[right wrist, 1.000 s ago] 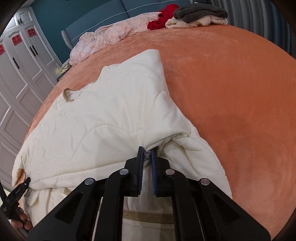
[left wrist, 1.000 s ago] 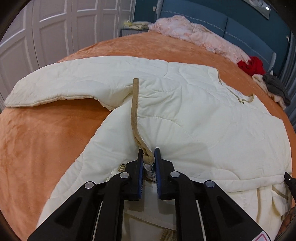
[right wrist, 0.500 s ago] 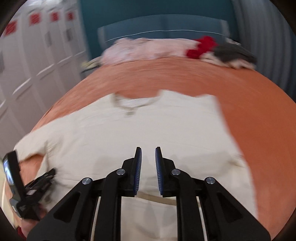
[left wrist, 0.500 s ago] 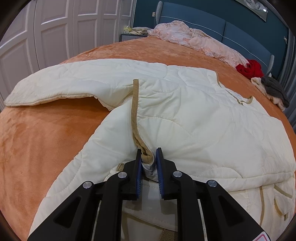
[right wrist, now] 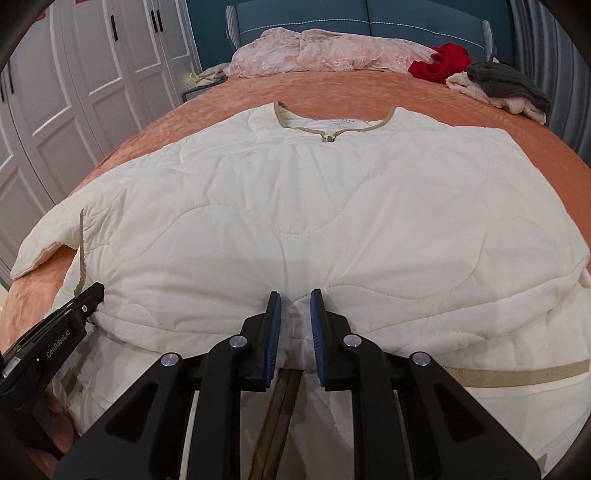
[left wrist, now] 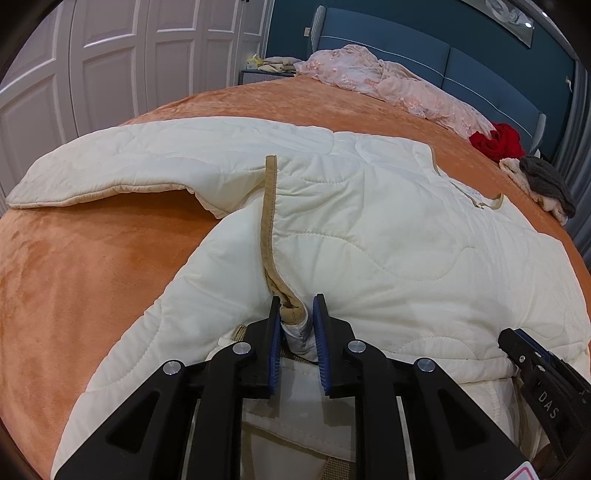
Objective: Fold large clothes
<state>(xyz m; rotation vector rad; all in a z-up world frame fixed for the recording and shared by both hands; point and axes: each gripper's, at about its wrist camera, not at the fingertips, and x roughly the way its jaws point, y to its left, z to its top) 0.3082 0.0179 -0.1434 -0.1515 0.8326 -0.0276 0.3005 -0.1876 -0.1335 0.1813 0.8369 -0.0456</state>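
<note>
A large cream quilted jacket with tan trim lies spread on the orange bed, its lower part folded up over the body. My left gripper is shut on the jacket's tan-trimmed edge at the fold's left side. One sleeve stretches out to the left. In the right wrist view the jacket fills the middle, neckline at the far side. My right gripper sits at the middle of the folded edge, jaws slightly apart with fabric bunched between them. The left gripper shows at the left there.
A pink lace garment, a red garment and a grey and cream pile lie at the bed's far side by the blue headboard. White wardrobe doors stand to the left.
My right gripper let go of the jacket's right side, swung left and now sits at the middle of the folded edge. My left gripper kept its hold and barely moved.
</note>
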